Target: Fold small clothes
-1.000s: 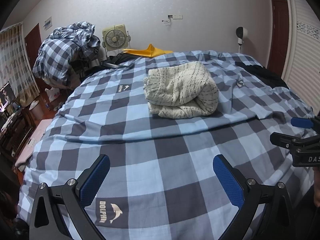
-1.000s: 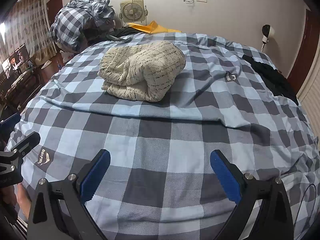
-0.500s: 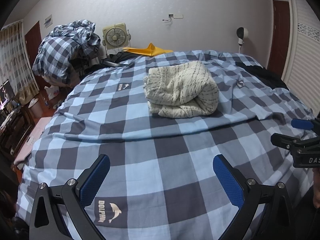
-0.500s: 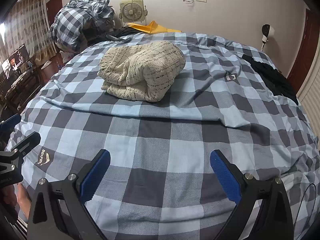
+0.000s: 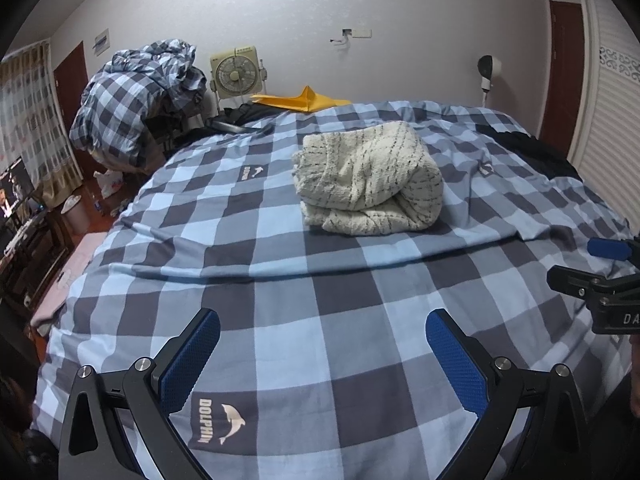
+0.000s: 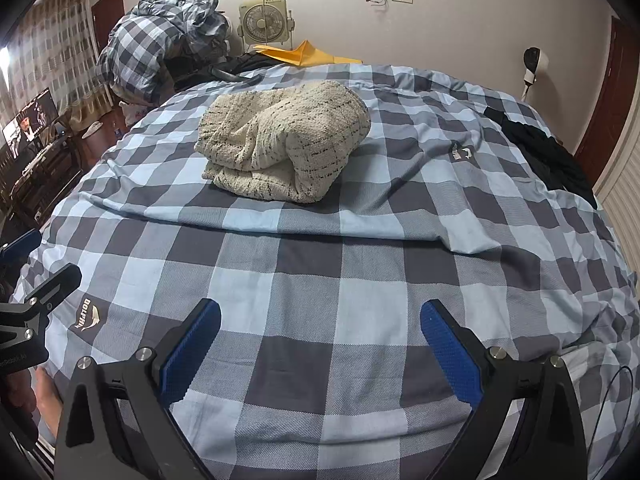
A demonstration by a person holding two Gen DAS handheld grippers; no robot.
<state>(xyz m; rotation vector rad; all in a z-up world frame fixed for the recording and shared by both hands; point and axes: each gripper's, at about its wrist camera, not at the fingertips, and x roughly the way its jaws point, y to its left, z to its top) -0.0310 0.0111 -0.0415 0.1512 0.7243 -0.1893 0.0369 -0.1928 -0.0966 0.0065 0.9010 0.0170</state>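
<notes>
A cream knitted garment with dark flecks (image 5: 370,180) (image 6: 284,140) lies folded in a thick bundle on the middle of the checked bed cover (image 5: 320,300) (image 6: 320,280). My left gripper (image 5: 322,354) hovers open over the near part of the bed, well short of the bundle, with nothing between its blue pads. My right gripper (image 6: 320,350) is open too, just as far from the garment, and empty. In the left wrist view the right gripper (image 5: 600,276) shows at the right edge. At the left edge of the right wrist view the left gripper (image 6: 28,284) is visible.
A heap of checked bedding (image 5: 136,100) (image 6: 160,44) is piled at the far left beside a small fan (image 5: 236,76) (image 6: 264,20). A yellow cloth (image 5: 304,100) lies at the bed's head. Dark clothing (image 6: 548,160) sits at the right edge. A screen (image 6: 32,124) glows far left.
The left wrist view has shifted slightly, so the bed cover's logo sits a little further right. The folded garment and both open grippers stay as they were.
</notes>
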